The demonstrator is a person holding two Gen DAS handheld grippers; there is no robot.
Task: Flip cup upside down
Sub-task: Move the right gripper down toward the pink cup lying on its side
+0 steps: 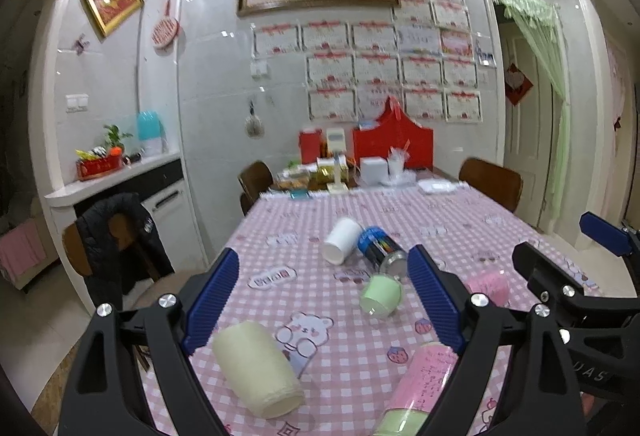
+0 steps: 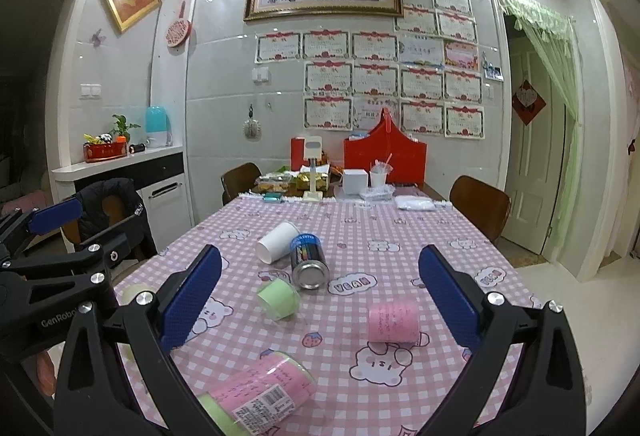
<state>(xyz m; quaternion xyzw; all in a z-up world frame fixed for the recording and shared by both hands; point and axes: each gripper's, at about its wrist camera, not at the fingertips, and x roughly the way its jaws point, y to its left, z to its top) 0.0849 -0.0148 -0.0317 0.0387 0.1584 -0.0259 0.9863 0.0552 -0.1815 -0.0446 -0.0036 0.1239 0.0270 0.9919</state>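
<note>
Cups lie tipped on the pink-checked worktop [image 2: 400, 236], and both the left tool [image 1: 324, 296] and right tool [image 2: 320, 300] hover wide open, holding nothing. I count six on their sides: cream cup [image 1: 256, 368], white cup [image 2: 277, 242], green cup [image 2: 279, 299], pink cup [image 2: 394, 322], pink-and-green tumbler [image 2: 256, 392] and one blue can [image 2: 308, 262]. Best to pick one, close across its mid-body, lift clear, then rotate and set it rim-down.

Bright ceiling lights, maybe slight blur
</note>
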